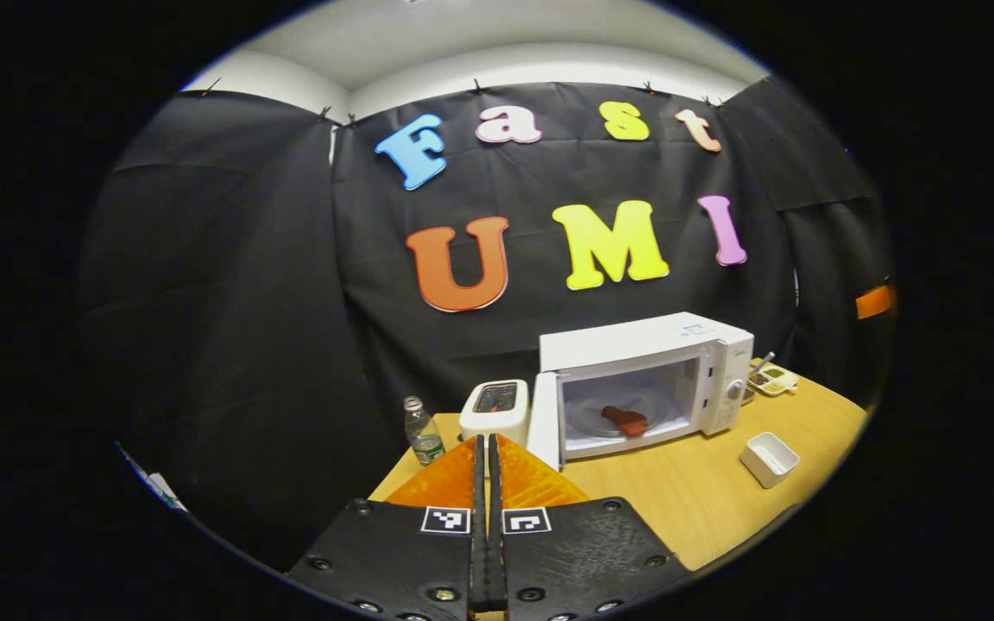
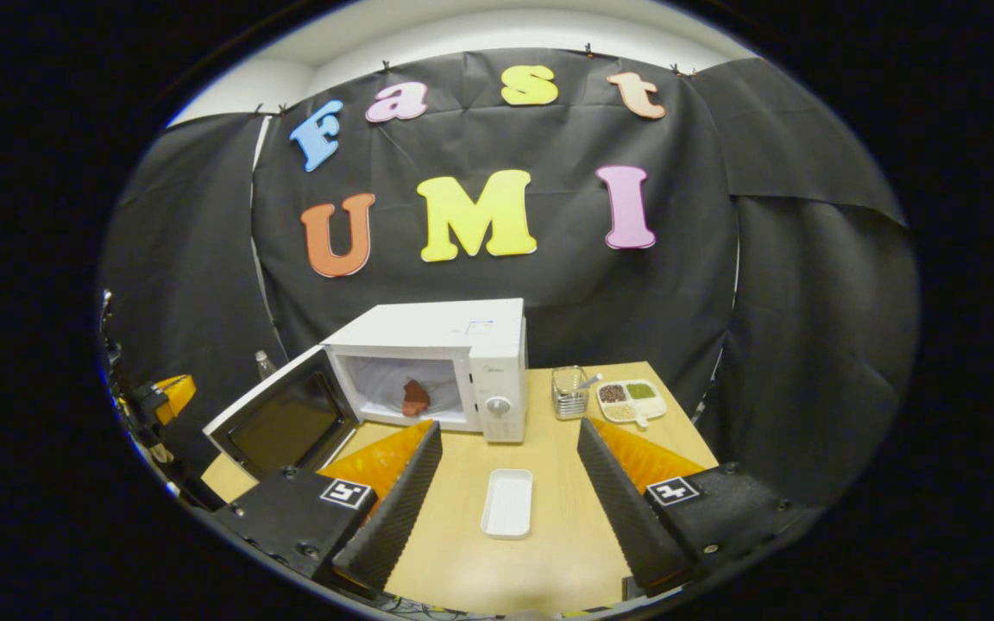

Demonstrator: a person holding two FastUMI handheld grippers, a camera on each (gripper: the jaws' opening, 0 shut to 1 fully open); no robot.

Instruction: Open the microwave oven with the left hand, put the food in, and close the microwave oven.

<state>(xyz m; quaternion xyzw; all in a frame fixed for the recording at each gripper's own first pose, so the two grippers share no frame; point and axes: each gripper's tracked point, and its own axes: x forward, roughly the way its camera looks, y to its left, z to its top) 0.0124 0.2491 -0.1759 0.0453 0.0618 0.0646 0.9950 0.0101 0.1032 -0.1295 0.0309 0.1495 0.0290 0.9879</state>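
Right gripper view puts the microwave oven (image 2: pixel 454 362) at the middle of the wooden table (image 2: pixel 549 517), and I take it as my landmark. Its door (image 2: pixel 286 423) is swung wide to the oven's left side, and the food (image 2: pixel 415 398), a reddish-brown piece, lies inside the cavity on the turntable plate (image 2: pixel 432 401). So I judge the opening and the loading done; what is left is to swing the door shut. My right gripper (image 2: pixel 510 483) is spread wide and holds nothing, hanging well in front of the oven over a white rectangular tray (image 2: pixel 507 502) that sits empty on the table. To the oven's right stand a small wire basket (image 2: pixel 569 392) and a divided dish (image 2: pixel 632 401) of small bits. From the left gripper view, my left gripper (image 1: pixel 487 466) has its fingers pressed together with nothing between them, and it sits well back from the oven, in front of the door's (image 1: pixel 544 420) outer edge. Beside the oven on the door side are a white toaster (image 1: pixel 497 407) and a small bottle (image 1: pixel 422 431). The food (image 1: pixel 626 420) shows clearly inside. As I see it, the left gripper must reach the door's outer face and push it round until it latches; the door is well apart from it now.
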